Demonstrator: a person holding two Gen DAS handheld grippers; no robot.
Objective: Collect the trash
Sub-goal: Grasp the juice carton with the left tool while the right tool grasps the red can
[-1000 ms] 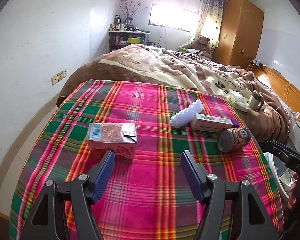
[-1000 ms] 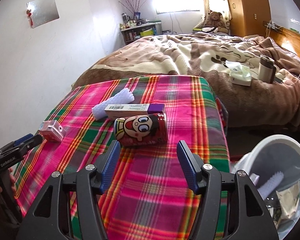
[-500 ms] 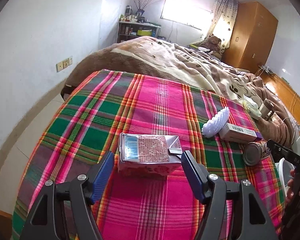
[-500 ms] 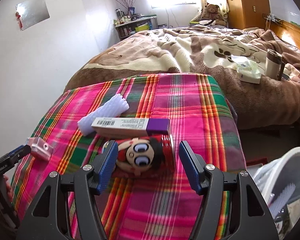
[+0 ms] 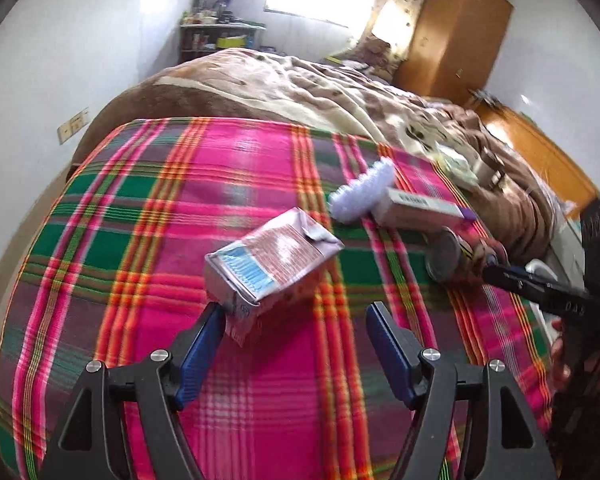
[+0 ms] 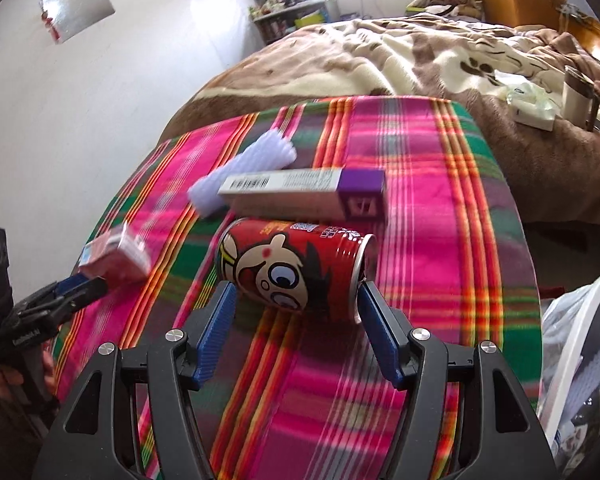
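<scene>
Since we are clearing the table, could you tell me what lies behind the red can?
Directly behind the red can lies a long grey box with a purple end, and behind that a white ridged plastic piece. The box covers part of that piece, and the cloth under the can is hidden.

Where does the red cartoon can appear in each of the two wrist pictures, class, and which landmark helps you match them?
Left wrist view: the red can lies on its side at the right, by the tip of the other tool, its silver end facing the camera.
Right wrist view: the red can lies at the centre, between the blue pads.
Shared landmark: the long box with a purple end, just behind the can in both.
</scene>
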